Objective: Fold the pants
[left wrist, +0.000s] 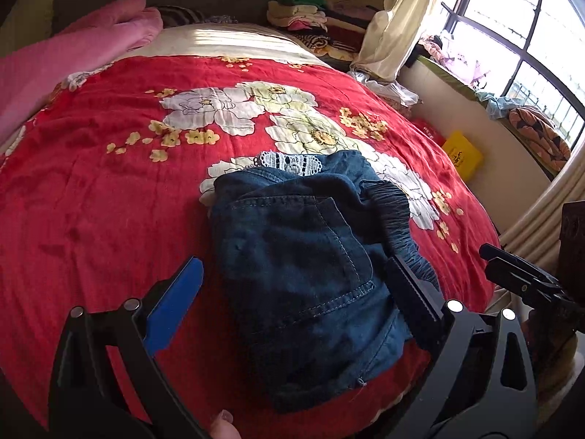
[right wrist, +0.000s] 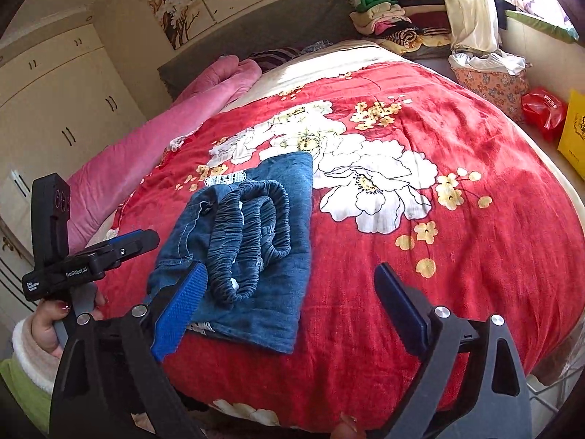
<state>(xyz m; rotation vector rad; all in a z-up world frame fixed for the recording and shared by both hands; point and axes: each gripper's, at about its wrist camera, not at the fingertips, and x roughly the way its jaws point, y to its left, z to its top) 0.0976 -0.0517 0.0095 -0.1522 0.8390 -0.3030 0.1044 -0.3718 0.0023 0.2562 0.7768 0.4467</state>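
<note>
Blue denim pants (left wrist: 292, 226) lie folded in a compact bundle on the red floral bedspread (left wrist: 109, 201), near its front edge. The dark elastic waistband (right wrist: 252, 226) lies on top, and a white lace trim (left wrist: 289, 162) peeks out at the far end. My left gripper (left wrist: 294, 263) is open and straddles the bundle, its right finger over the waistband edge. My right gripper (right wrist: 291, 269) is open too: its blue left pad (right wrist: 179, 311) overlaps the bundle's near corner, the other finger is over bare bedspread (right wrist: 438, 274). Neither grips the cloth.
A pink blanket (right wrist: 182, 117) lies along the bed's left side. Stacked clothes (right wrist: 395, 14) sit at the headboard's right. A yellow bag (left wrist: 462, 157) and a red bag (right wrist: 543, 111) stand on the floor to the right. A hand (right wrist: 47, 322) holds the left gripper (right wrist: 120, 247).
</note>
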